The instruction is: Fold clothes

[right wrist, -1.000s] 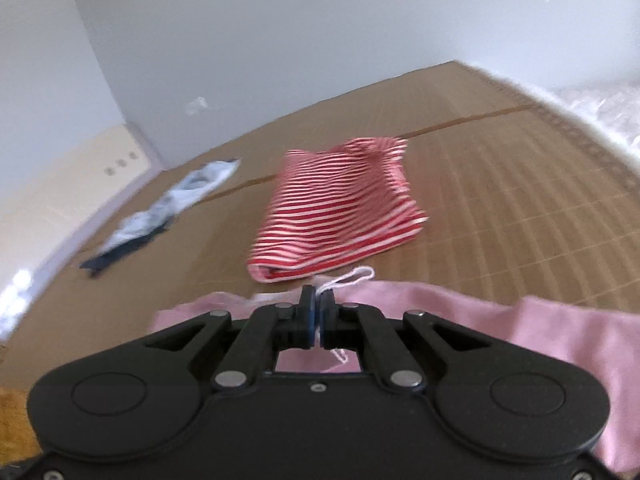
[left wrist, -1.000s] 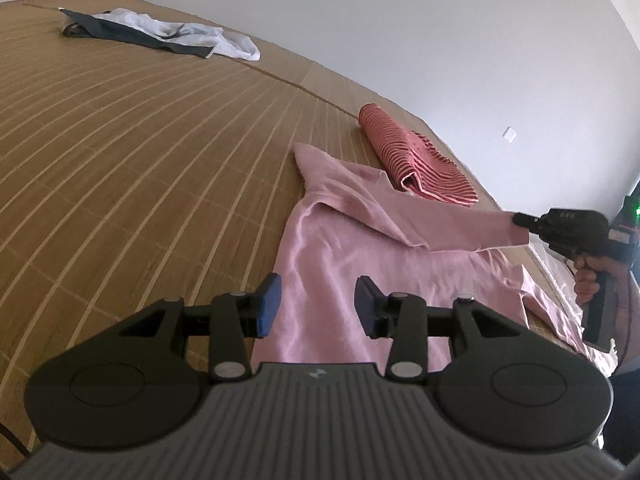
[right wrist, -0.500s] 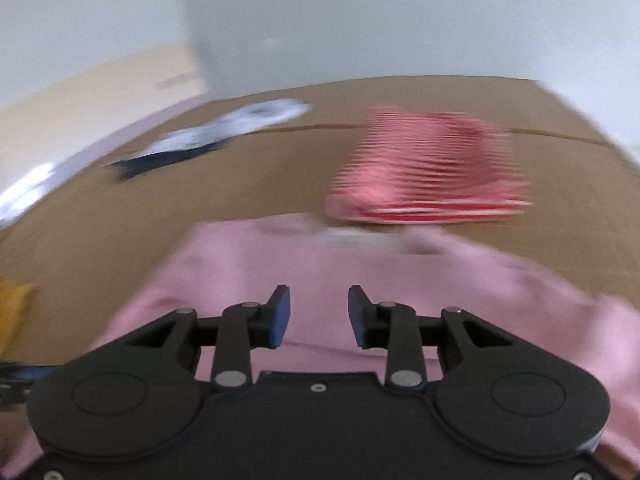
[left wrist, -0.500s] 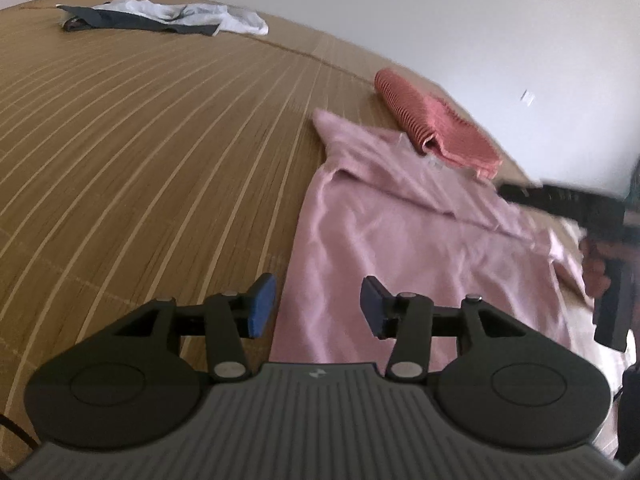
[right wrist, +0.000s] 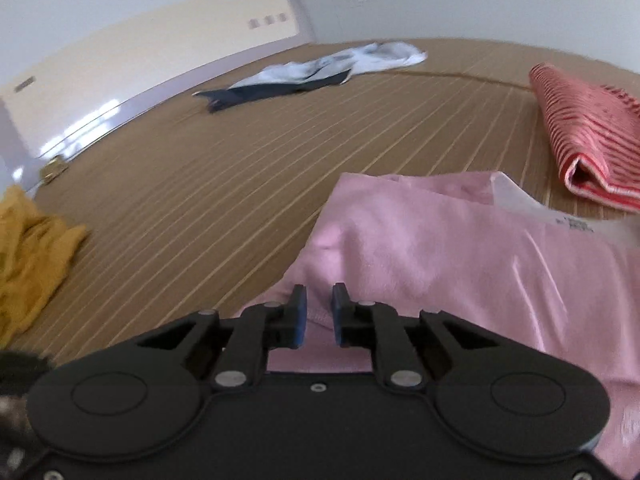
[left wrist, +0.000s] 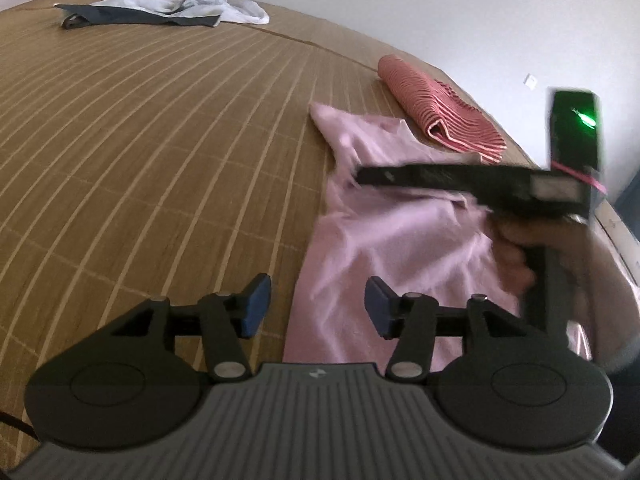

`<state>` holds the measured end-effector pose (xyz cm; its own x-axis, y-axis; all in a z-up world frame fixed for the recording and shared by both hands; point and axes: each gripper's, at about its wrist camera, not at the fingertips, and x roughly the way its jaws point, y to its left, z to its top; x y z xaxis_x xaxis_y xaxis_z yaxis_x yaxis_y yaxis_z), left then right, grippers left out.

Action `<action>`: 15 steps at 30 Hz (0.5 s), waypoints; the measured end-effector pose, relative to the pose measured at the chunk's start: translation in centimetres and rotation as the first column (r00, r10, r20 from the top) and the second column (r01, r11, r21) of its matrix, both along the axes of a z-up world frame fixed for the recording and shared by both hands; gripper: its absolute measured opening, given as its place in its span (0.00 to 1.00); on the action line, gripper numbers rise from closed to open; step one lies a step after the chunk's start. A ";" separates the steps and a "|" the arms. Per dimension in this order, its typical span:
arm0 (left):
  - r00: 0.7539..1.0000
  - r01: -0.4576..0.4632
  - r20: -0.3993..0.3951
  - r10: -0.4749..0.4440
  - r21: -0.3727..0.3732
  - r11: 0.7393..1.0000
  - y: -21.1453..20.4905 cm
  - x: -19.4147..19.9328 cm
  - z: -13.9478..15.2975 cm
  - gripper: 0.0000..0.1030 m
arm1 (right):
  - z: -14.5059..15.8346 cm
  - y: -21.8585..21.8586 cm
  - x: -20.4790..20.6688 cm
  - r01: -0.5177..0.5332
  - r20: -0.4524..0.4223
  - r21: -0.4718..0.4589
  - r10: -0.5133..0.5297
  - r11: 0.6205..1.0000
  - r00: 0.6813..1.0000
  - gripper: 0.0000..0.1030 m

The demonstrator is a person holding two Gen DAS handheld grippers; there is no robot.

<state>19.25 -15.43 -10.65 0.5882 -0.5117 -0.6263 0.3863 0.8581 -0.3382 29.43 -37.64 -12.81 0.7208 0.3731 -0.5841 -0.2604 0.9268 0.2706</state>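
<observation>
A pink garment (left wrist: 400, 240) lies spread on the bamboo mat (left wrist: 140, 140). My left gripper (left wrist: 318, 306) hovers open over its near left edge, with nothing between the fingers. Held by a hand (left wrist: 516, 264), my right gripper (left wrist: 362, 176) reaches across the garment, its tip at the far left edge. In the right wrist view the pink garment (right wrist: 440, 248) fills the lower right, with a white label (right wrist: 516, 200) at the neck. There my right gripper (right wrist: 320, 316) has its jaws narrowed to a small gap, with a pink edge between them.
A folded red striped garment (left wrist: 436, 116) (right wrist: 592, 132) lies just beyond the pink one. White and dark clothes (left wrist: 172, 10) (right wrist: 304, 76) lie far back on the mat (right wrist: 220, 184). A yellow garment (right wrist: 28, 248) sits at the left. Walls border the mat behind.
My right gripper let go of the pink sleeve, swung left across the garment, and its jaws opened, then narrowed. The sleeve now lies folded over the body. My left gripper stayed open.
</observation>
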 end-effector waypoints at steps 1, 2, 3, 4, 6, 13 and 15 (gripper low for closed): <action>1.000 -0.001 -0.004 0.001 -0.005 1.000 0.0 0.0 0.0 0.58 | 0.4 -0.3 -0.6 -0.011 -0.003 0.005 0.011 1.000 1.000 0.17; 1.000 0.000 -0.008 0.000 -0.009 1.000 0.0 0.0 0.0 0.58 | 0.8 -0.6 -1.1 -0.016 -0.001 0.009 0.016 1.000 1.000 0.19; 1.000 0.003 -0.011 -0.003 -0.010 1.000 0.0 -0.1 0.1 0.58 | 1.2 -0.9 -1.6 -0.004 0.023 0.008 0.004 1.000 1.000 0.26; 1.000 0.008 -0.012 -0.009 -0.009 1.000 0.0 -0.1 0.1 0.58 | 1.6 -1.1 -2.1 0.007 0.046 0.004 -0.008 1.000 0.999 0.30; 1.000 0.017 -0.013 -0.017 0.008 1.000 -0.2 -0.3 0.1 0.59 | 2.0 -1.0 -2.8 0.017 0.065 -0.013 -0.016 1.000 0.998 0.32; 0.999 0.044 0.013 -0.046 0.076 0.996 -0.9 -1.5 -0.1 0.65 | 2.5 -2.6 -0.6 0.132 0.065 0.041 -0.134 0.990 0.989 0.28; 0.998 0.054 0.025 -0.057 0.095 0.994 -1.2 -1.7 -0.2 0.67 | 2.1 -2.4 2.4 0.119 0.009 0.039 -0.120 0.992 0.993 0.16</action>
<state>17.55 -16.63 -10.86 0.5780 -0.4835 -0.6573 0.4421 0.8627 -0.2457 31.83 -40.08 -10.75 0.7678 0.3059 -0.5629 -0.1517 0.9405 0.3041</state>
